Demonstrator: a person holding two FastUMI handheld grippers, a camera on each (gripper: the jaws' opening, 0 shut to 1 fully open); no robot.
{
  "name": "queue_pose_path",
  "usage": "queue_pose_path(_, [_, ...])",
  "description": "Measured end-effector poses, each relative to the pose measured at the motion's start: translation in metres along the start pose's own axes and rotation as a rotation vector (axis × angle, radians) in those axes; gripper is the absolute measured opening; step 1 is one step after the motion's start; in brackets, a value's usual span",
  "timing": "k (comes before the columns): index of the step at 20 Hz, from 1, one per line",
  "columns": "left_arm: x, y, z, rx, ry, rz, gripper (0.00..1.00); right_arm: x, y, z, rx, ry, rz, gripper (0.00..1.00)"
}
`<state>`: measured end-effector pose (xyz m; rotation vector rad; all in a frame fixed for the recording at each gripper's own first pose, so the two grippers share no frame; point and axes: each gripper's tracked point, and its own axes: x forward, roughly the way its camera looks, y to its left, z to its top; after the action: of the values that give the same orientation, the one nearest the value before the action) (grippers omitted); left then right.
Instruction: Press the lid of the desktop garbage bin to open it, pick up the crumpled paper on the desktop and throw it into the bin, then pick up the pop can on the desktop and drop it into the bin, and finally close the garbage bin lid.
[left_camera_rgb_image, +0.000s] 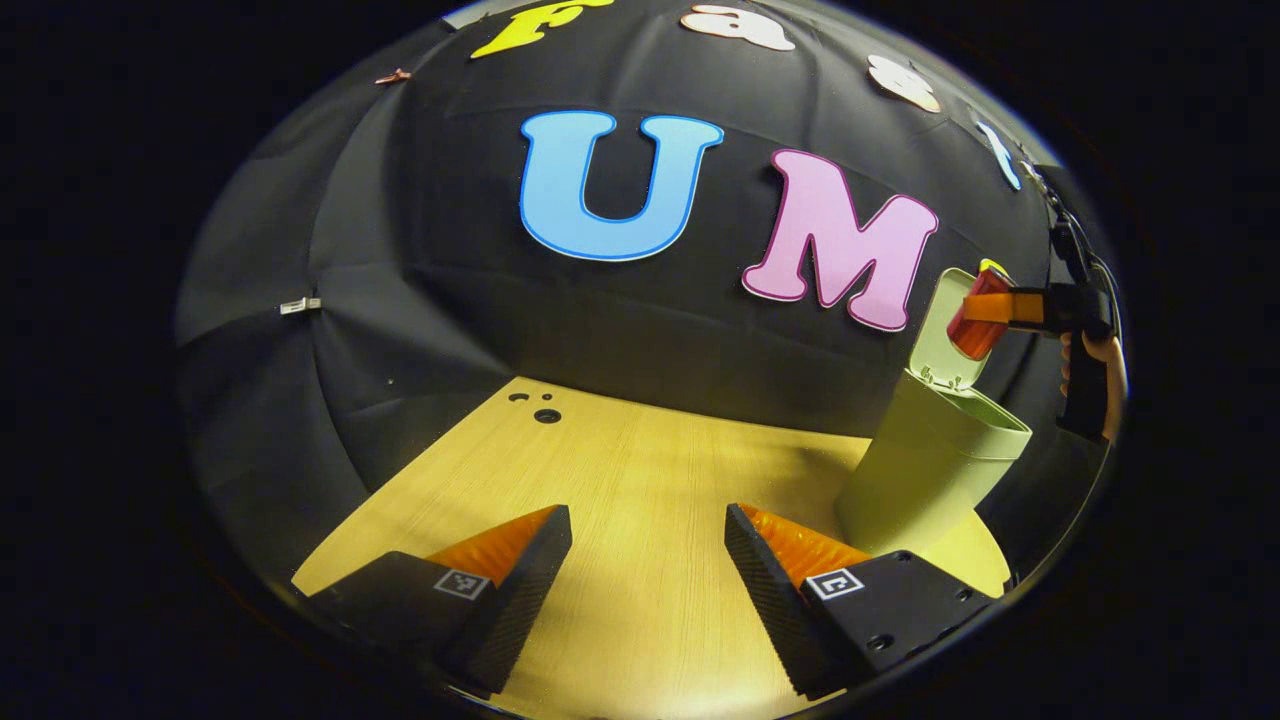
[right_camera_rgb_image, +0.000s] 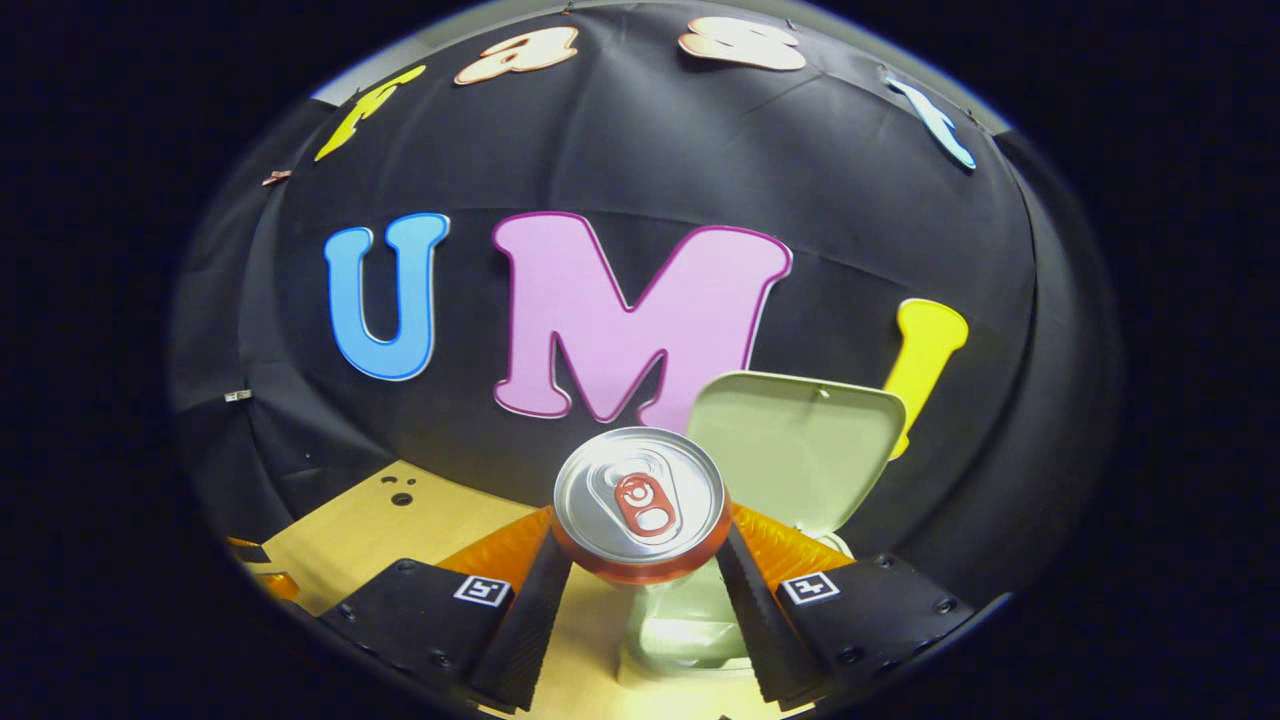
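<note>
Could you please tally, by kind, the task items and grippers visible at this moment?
Bins: 1, the garbage bin, its lid standing open
Cans: 1, the pop can, clamped in the right gripper above the bin
Grippers: 2, the right gripper and the left gripper, open over the table
Total: 4

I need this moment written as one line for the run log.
step: pop can to bin | right tool: shut on pop can, above garbage bin | lid: open | left tool: open, over desktop
</note>
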<state>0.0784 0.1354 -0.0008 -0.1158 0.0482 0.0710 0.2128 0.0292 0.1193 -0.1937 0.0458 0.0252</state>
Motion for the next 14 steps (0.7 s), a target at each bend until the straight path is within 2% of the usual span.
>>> queue_pose_path(4, [0.005,-0.007,-0.008,-0.017,0.03,0.0,0.99,0.015,-0.031,-0.033,0.007,0.055,-0.033,0.83])
queue_pose_path(8, [0.007,-0.001,-0.011,-0.012,0.042,0.03,0.99,0.031,-0.049,-0.058,-0.002,0.102,-0.045,0.83])
queue_pose_path(14, [0.009,0.006,-0.022,-0.036,0.082,0.047,0.99,0.043,-0.059,-0.069,0.029,0.13,-0.046,0.83])
